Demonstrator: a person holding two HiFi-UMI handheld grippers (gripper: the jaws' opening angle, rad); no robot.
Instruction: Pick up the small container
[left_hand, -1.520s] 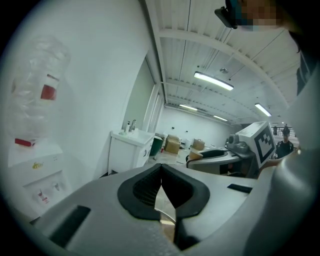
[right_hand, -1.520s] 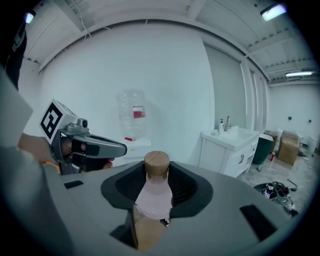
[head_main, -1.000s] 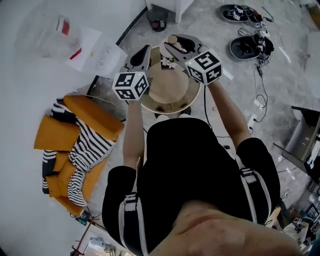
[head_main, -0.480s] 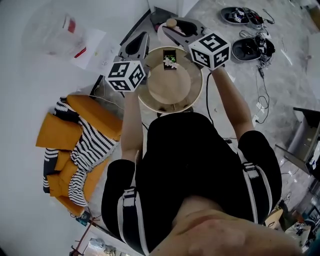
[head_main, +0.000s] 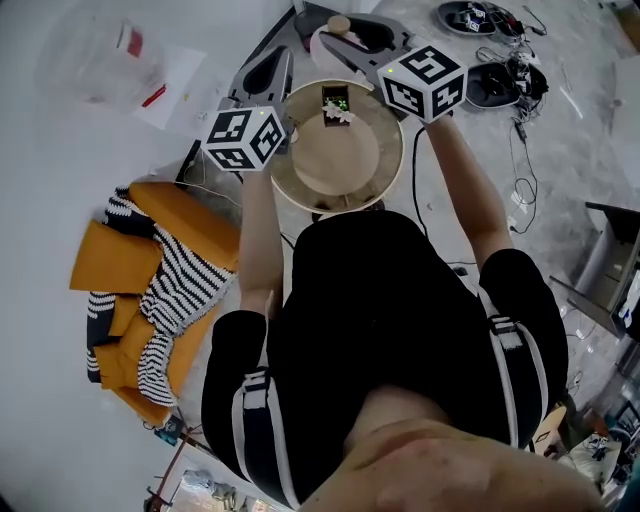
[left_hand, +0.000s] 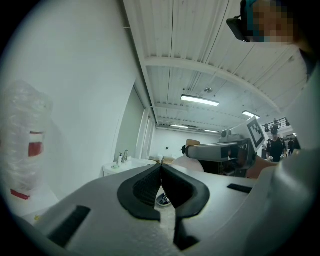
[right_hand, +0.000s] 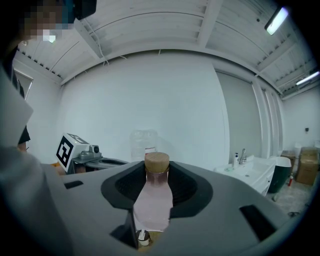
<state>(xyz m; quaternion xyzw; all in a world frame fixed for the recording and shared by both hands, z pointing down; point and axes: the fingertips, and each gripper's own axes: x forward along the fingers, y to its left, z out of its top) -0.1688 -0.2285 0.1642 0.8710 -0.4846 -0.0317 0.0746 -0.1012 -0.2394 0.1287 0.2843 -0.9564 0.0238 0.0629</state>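
Note:
The small container is a pink bottle (right_hand: 154, 202) with a cork stopper (right_hand: 157, 162). It stands upright between the dark pads of my right gripper (right_hand: 156, 184), which is shut on its body. In the head view the right gripper (head_main: 347, 33) is lifted past the far edge of the round wooden table (head_main: 385, 160), and the cork (head_main: 339, 24) shows at its tip. My left gripper (head_main: 267, 72) is raised beside it at the left, its jaws shut with nothing in them (left_hand: 161, 172). The left gripper view shows the right gripper (left_hand: 220, 150) from the side.
A small dark item with a green display (head_main: 336, 104) sits on the table. An orange and striped cloth (head_main: 160, 290) lies on the floor at left. A clear plastic bag (head_main: 100, 60) is at upper left, cables and gear (head_main: 495, 85) at upper right. A white sink (right_hand: 255, 172) stands by the wall.
Both grippers have risen and moved away from me, from above the table top to beyond its far edge. The bottle has stayed in the right gripper.

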